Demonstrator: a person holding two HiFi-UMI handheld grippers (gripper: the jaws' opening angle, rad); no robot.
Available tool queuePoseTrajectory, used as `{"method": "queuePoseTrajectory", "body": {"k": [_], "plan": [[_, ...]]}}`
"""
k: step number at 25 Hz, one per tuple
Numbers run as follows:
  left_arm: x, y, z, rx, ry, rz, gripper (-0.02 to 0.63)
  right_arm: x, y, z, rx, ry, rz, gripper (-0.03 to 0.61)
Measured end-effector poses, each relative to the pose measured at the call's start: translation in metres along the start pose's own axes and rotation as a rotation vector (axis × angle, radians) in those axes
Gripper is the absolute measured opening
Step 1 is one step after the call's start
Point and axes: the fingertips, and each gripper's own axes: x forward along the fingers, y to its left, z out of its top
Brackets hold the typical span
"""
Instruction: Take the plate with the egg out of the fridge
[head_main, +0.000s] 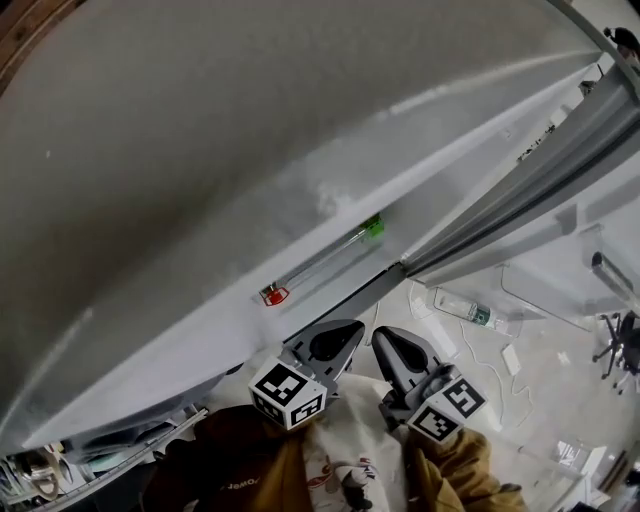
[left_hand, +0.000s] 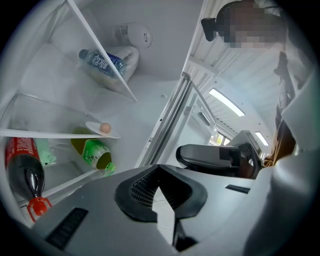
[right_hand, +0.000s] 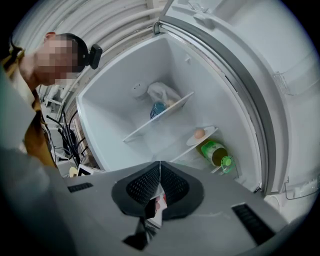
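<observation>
A small white plate (right_hand: 201, 136) with a brown egg (right_hand: 199, 133) on it sits at the front edge of the lower glass shelf inside the open fridge. In the left gripper view the plate (left_hand: 95, 127) and the egg (left_hand: 105, 128) lie up and to the left of my jaws. My left gripper (left_hand: 159, 166) is shut on nothing, well short of the shelf. My right gripper (right_hand: 160, 163) is also shut and empty, outside the fridge. In the head view both grippers, left (head_main: 345, 335) and right (head_main: 386, 342), hang side by side below the fridge front.
A green-capped bottle (right_hand: 216, 153) lies under the plate's shelf, and a dark red-capped bottle (left_hand: 24, 176) lies beside it. A water bottle (left_hand: 101, 61) and a white bag (right_hand: 162, 92) rest on the upper shelf. The open fridge door (right_hand: 295, 75) stands at the right.
</observation>
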Motion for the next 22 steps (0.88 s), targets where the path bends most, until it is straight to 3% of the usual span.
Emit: {"method": "queuePoseTrajectory", "body": {"k": [7, 15, 22], "plan": [[-0.004, 0.002, 0.000, 0.009, 0.001, 0.011, 0.008, 0.004, -0.007, 0.002, 0.092, -0.032, 0.000, 0.008], [0.000, -0.006, -0.004, 0.031, 0.013, 0.001, 0.008, 0.002, -0.015, 0.006, 0.367, -0.100, 0.051, 0.008], [0.005, 0.002, -0.009, 0.083, 0.051, 0.073, 0.008, 0.004, -0.026, -0.006, 0.517, -0.109, 0.066, 0.008]]}}
